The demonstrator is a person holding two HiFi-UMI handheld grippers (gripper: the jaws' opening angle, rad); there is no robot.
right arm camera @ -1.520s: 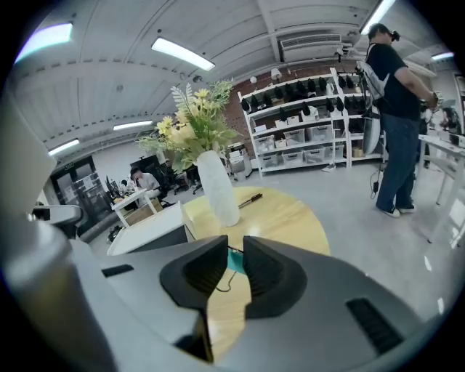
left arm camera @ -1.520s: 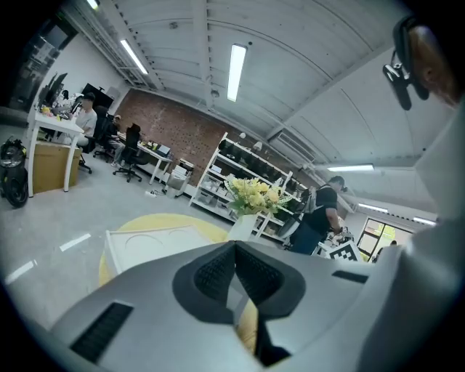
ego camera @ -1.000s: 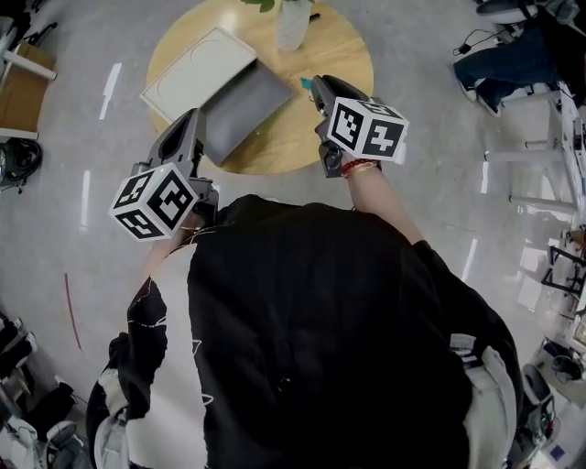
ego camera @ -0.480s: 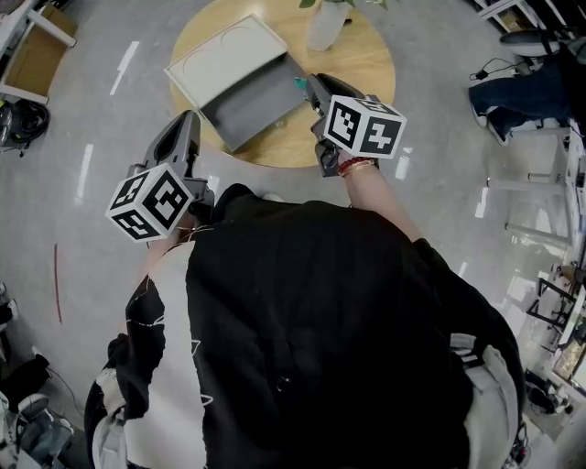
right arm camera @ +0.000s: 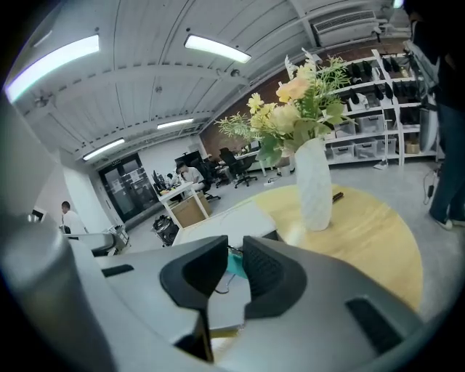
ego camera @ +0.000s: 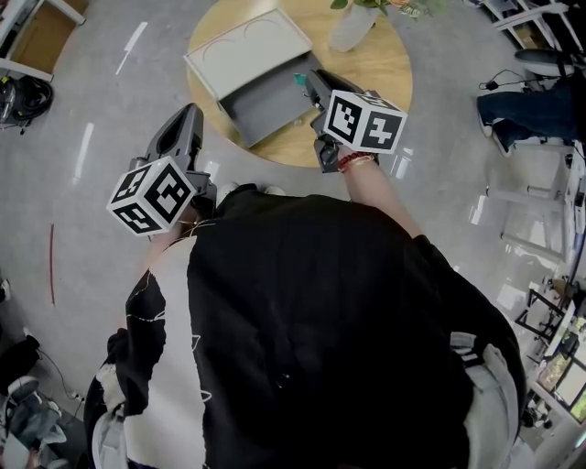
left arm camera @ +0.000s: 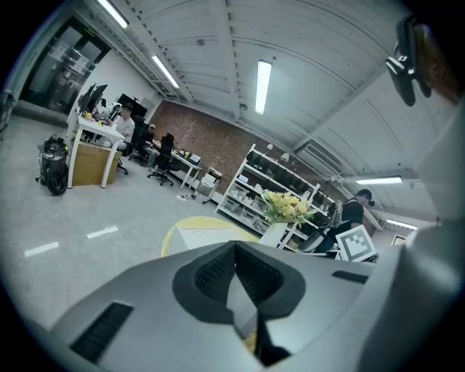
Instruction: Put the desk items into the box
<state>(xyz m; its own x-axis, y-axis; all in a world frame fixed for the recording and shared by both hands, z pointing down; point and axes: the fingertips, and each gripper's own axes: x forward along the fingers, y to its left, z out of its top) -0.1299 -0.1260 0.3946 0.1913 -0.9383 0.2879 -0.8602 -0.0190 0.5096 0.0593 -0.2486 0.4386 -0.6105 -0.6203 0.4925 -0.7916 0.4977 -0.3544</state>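
An open grey box with its white lid folded back lies on the round wooden table. My right gripper hovers at the box's right edge, shut on a small teal item. In the right gripper view that teal item sits between the pads with a thin cord hanging from it, over the box's grey inside. My left gripper is off the table's left side, above the floor, shut and holding nothing.
A white vase of flowers stands at the table's far side, seen close in the right gripper view as the vase. Desks, chairs and shelving stand around the grey floor. A small dark thing lies behind the vase.
The table and box have drifted right and nearer in the head view. My right gripper, still holding the teal item, now reaches the box's edge. The left gripper keeps its pose.
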